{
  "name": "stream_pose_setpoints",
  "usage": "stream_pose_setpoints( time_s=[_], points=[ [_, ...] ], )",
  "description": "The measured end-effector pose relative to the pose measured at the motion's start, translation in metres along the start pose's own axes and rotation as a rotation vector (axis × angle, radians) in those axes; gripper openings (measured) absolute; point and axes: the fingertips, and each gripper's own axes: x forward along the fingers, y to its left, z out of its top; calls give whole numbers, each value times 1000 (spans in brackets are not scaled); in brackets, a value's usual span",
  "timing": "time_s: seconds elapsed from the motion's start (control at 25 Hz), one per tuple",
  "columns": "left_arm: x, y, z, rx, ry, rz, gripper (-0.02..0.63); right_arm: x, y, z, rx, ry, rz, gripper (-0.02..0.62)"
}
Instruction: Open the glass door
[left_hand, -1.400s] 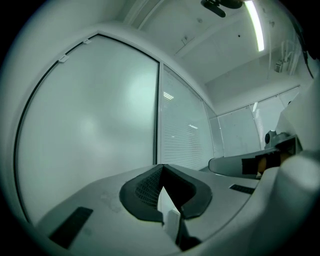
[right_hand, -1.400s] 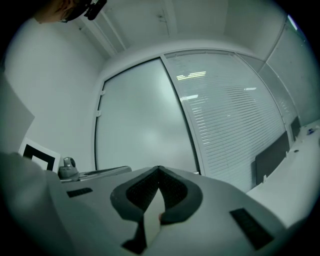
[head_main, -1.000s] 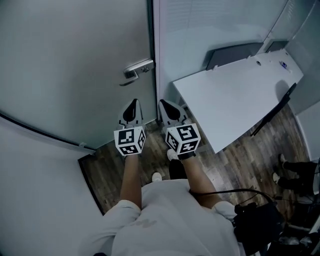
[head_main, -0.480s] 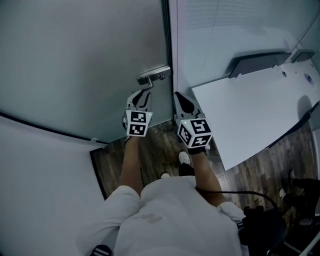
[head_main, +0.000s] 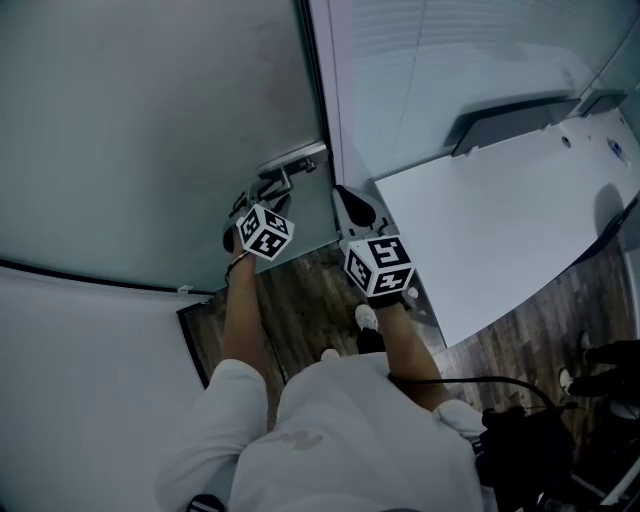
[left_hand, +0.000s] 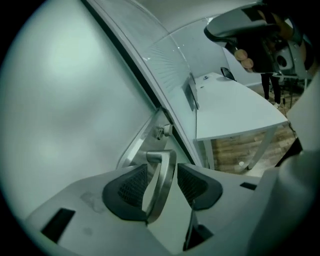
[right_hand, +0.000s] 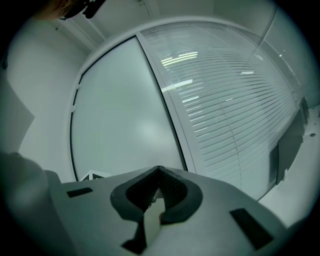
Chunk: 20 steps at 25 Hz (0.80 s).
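The frosted glass door is closed, with a brushed metal lever handle near its right edge. My left gripper reaches up to that handle. In the left gripper view the lever runs between the two dark pads, and a gap shows on the right side. Its jaws are opening around the lever. My right gripper hangs just right of the door frame, level and shut with nothing between its jaws. It faces the door and the blinds.
A glass partition with blinds stands right of the door. A white table juts out close on the right. A white wall closes in on the left. Wood floor lies under my feet, and a black bag sits behind.
My left gripper has rolled and moved down onto the door handle, and its jaws have gone from shut to spread around the lever. The right gripper shifted slightly and stayed shut.
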Motion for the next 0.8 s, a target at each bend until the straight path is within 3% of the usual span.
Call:
stream_pose_setpoints(
  time_s=[0.32, 0.52, 0.8],
  points=[
    [7, -3, -7, 119, 47, 40, 141, 5, -2, -4, 0, 9, 1, -5],
    [10, -5, -7, 110, 54, 1, 137, 10, -2, -7, 15, 6, 1, -5],
    [10, -3, -8, 93, 21, 27, 130, 15, 5, -14, 25, 10, 6, -5]
  ],
)
